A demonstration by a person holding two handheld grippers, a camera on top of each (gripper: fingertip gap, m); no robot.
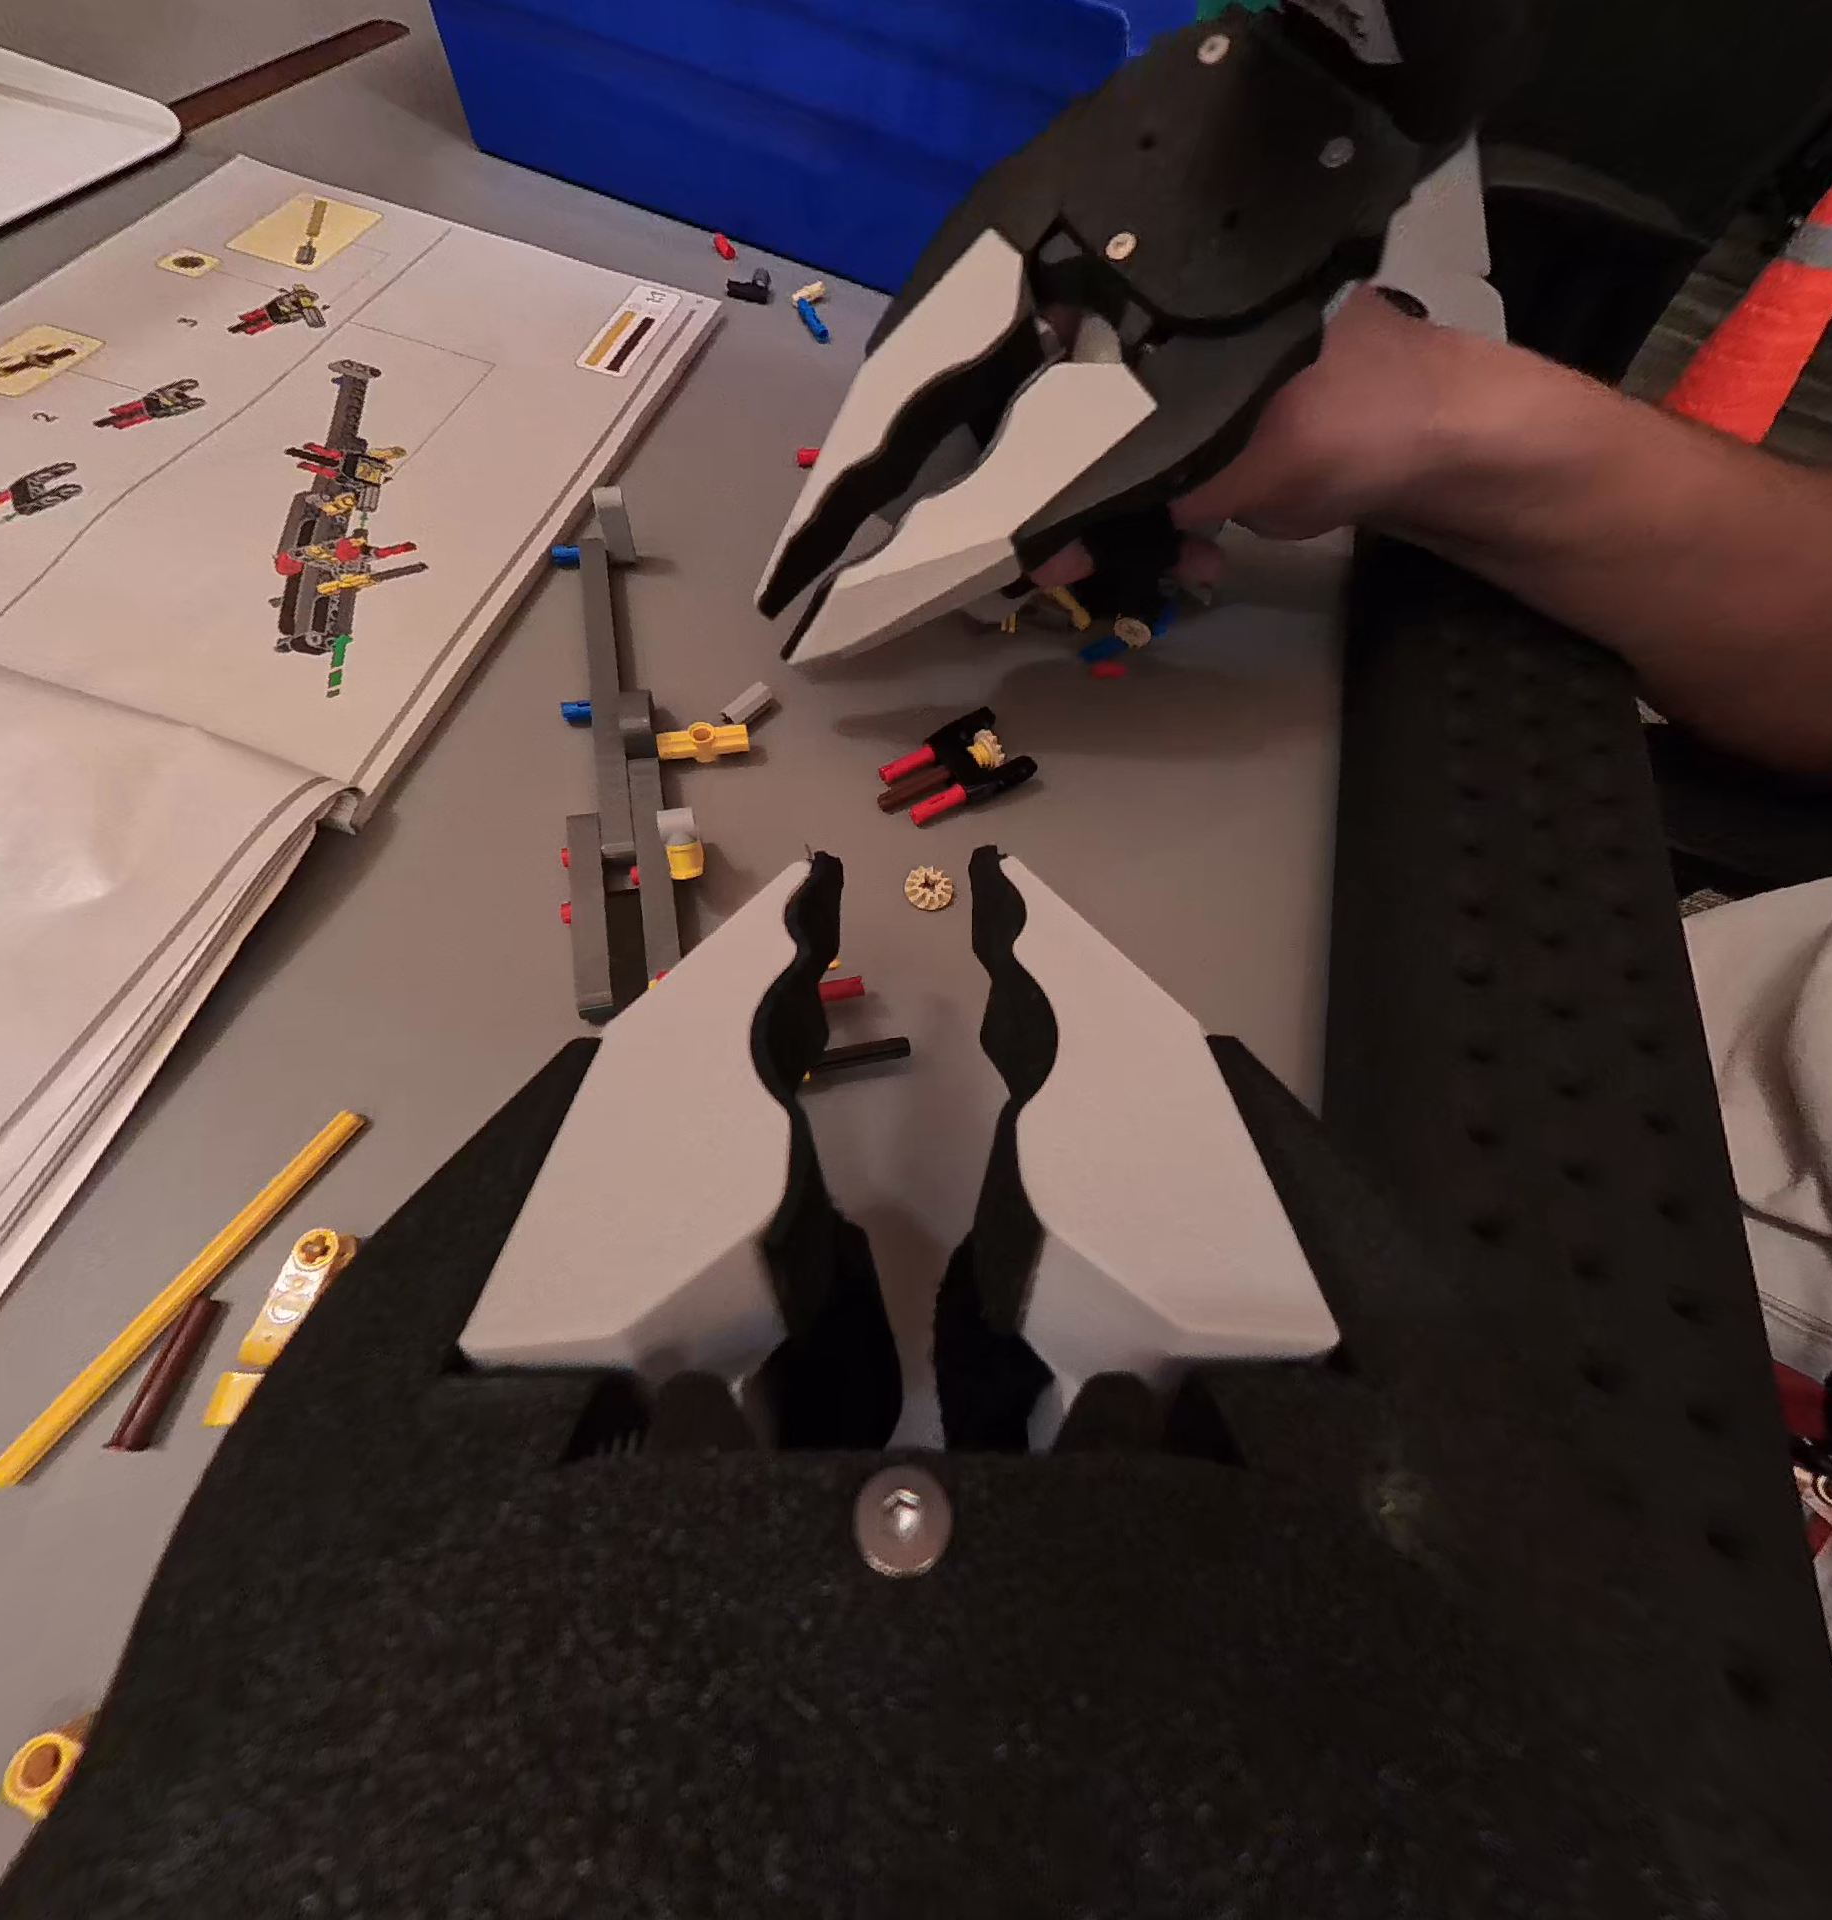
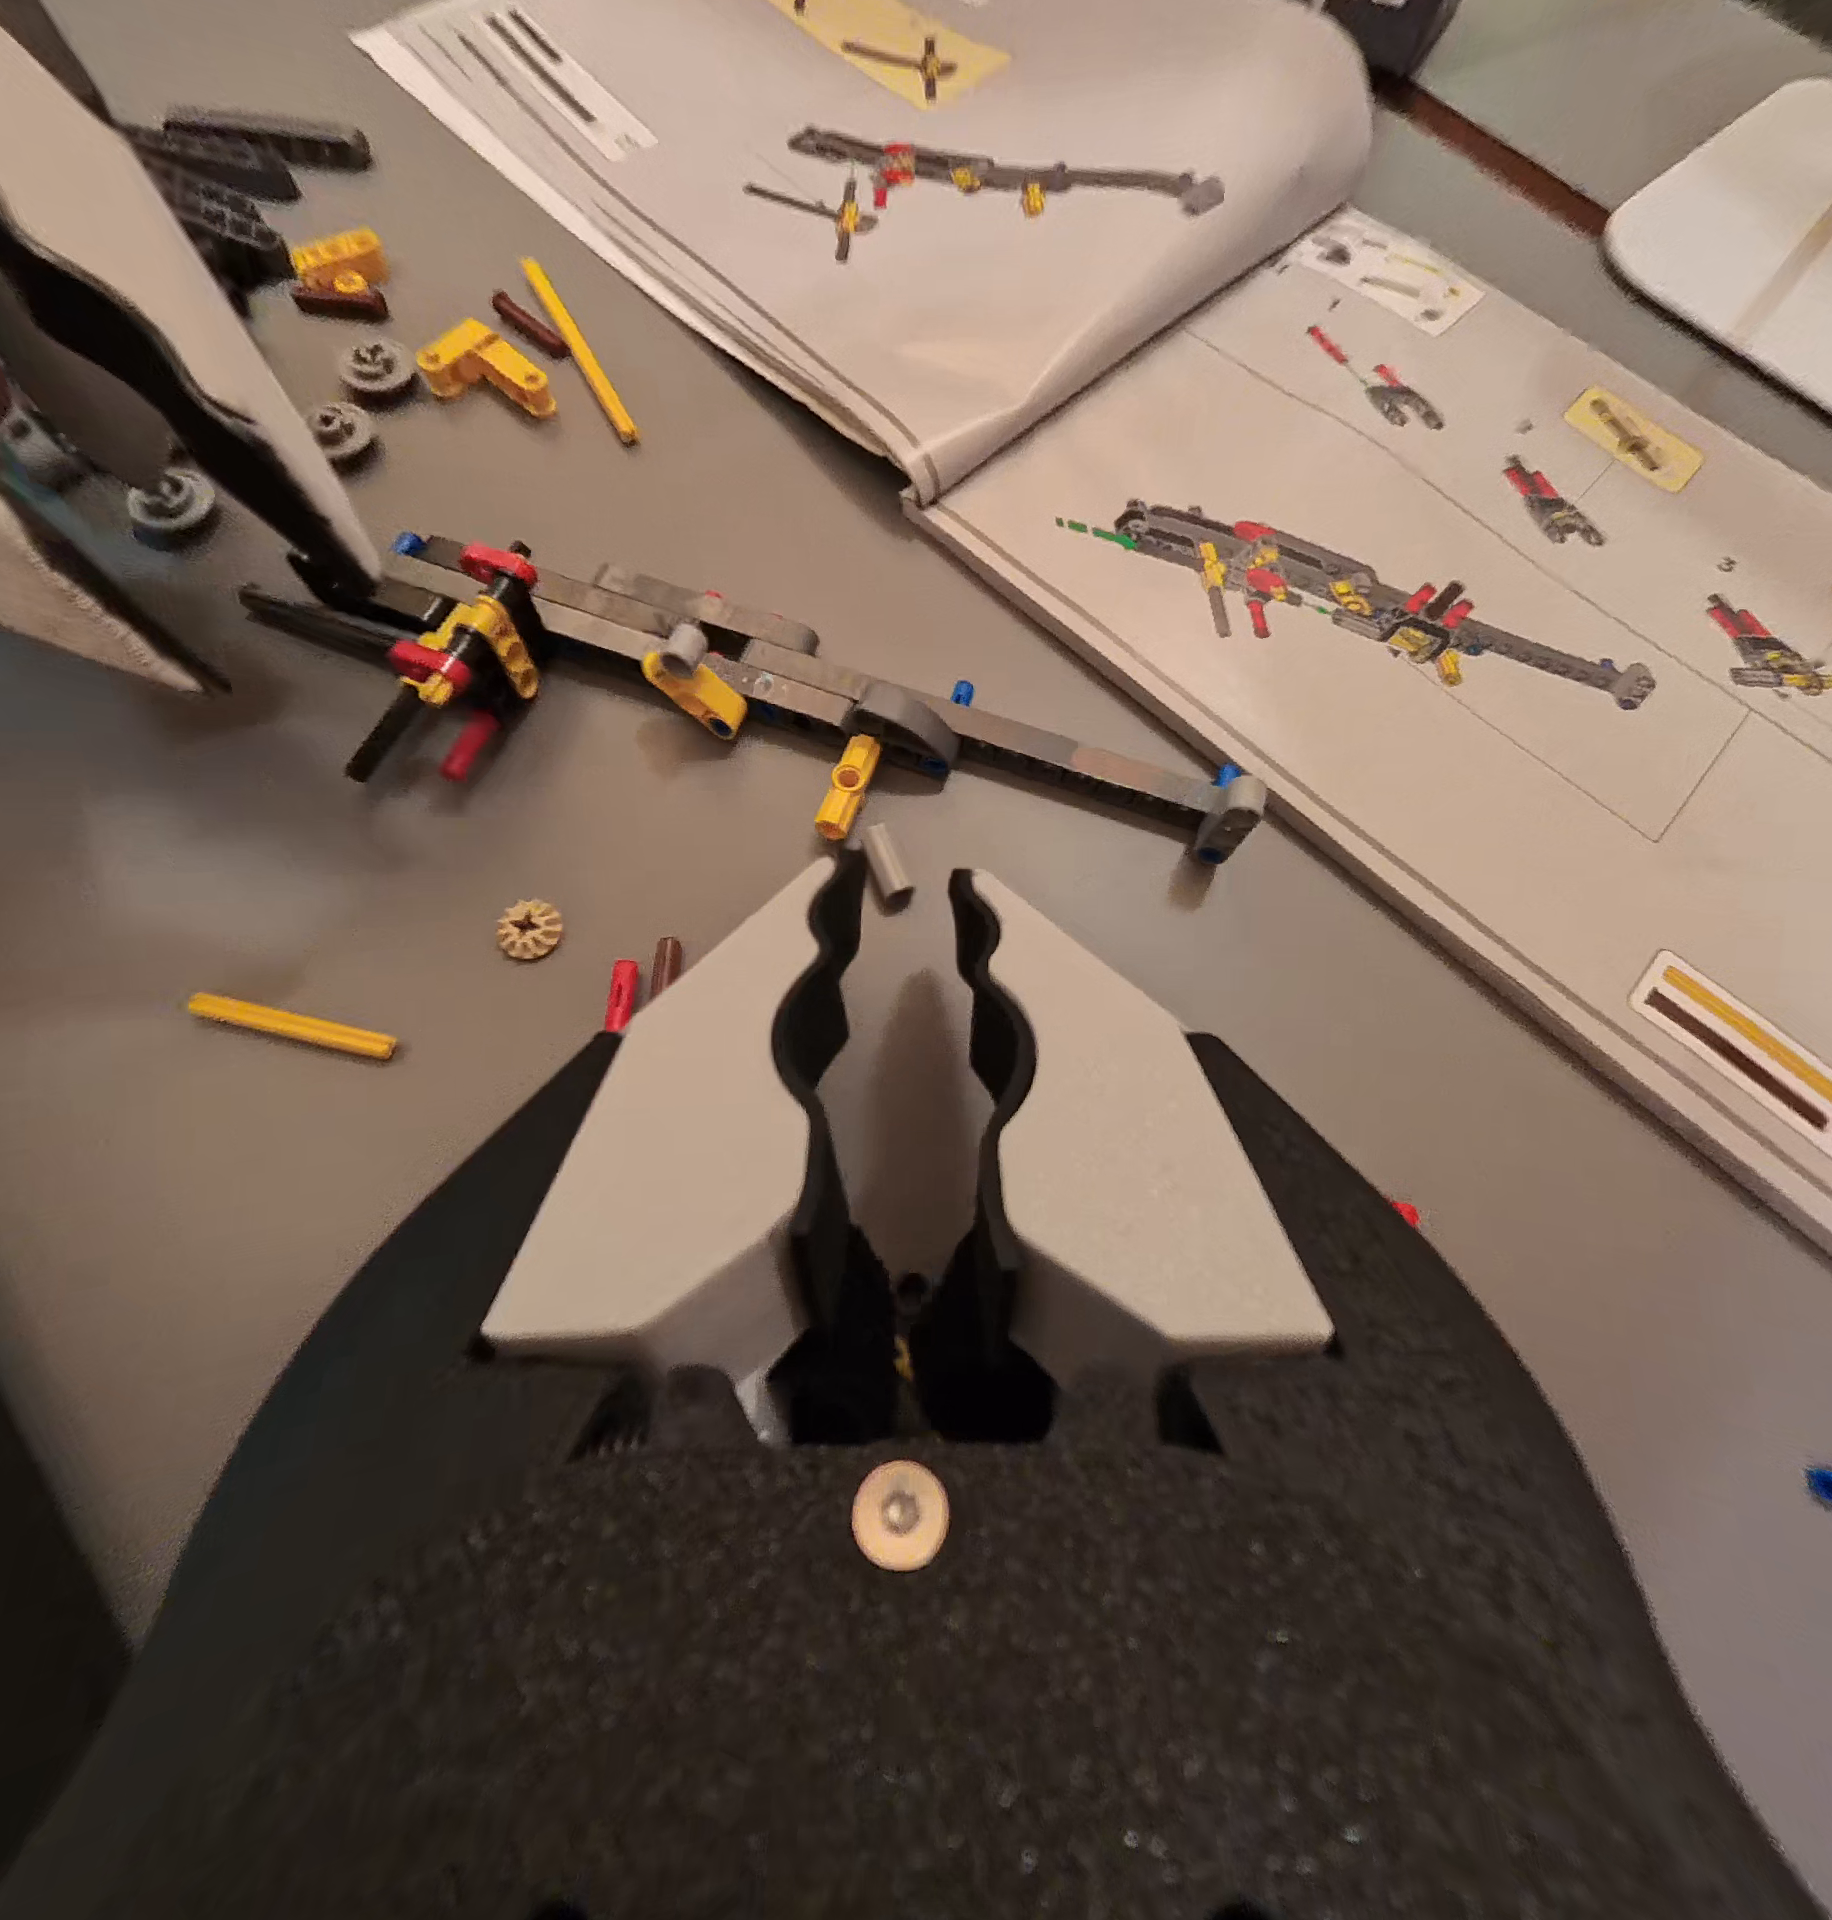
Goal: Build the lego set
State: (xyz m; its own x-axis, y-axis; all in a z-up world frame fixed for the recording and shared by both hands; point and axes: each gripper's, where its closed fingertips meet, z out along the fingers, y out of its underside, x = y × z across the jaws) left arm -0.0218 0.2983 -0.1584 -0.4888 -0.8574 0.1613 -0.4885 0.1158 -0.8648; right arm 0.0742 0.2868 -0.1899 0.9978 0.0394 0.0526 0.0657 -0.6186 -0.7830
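My left gripper is open and empty, and hovers over a tan gear that shows between its tips. A long grey beam assembly with yellow, red and blue parts lies to its left. A small black piece with red and brown pins lies just beyond the gear. My right gripper is open and empty, low over the table, with a small grey connector at its left tip. The assembly lies across in front of it. The gear also shows in the right wrist view, to the left.
An open instruction booklet lies at the left. A blue bin stands at the back and a black perforated board at the right. Loose parts lie about, including a yellow axle and a long yellow rod. A white tray sits beyond the booklet. About 11 cm separates my left fingertips from my right.
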